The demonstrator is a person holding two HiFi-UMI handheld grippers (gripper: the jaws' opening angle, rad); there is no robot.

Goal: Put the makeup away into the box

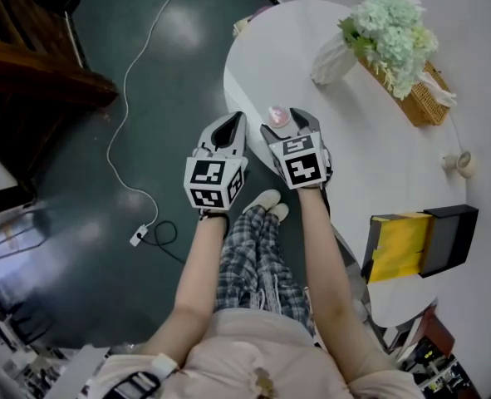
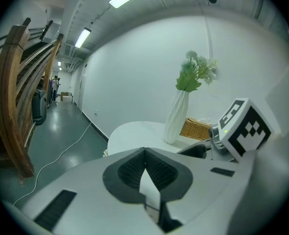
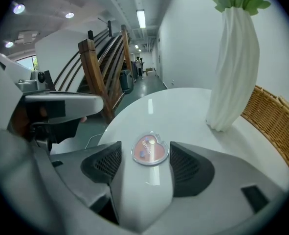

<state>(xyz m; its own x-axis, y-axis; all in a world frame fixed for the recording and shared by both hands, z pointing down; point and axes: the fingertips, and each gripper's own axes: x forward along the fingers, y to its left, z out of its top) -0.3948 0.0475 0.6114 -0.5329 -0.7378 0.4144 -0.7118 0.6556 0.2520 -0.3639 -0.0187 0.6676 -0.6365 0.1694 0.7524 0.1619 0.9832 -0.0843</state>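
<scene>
Glossy white table (image 1: 370, 140), heart-shaped clear compact (image 3: 150, 150)

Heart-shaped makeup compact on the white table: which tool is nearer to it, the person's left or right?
Right. The right tool straddles the compact, jaws open either side. The left tool, shut, sits further left, near the table edge.

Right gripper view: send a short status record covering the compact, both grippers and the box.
compact: pink, heart-shaped, lying flat on the table near its edge
right gripper: open, one jaw on each side of the compact, no grip seen
left gripper: shut, nothing in it
box: black and yellow, at the table edge, well apart from the compact
task: compact not yet in box
</scene>
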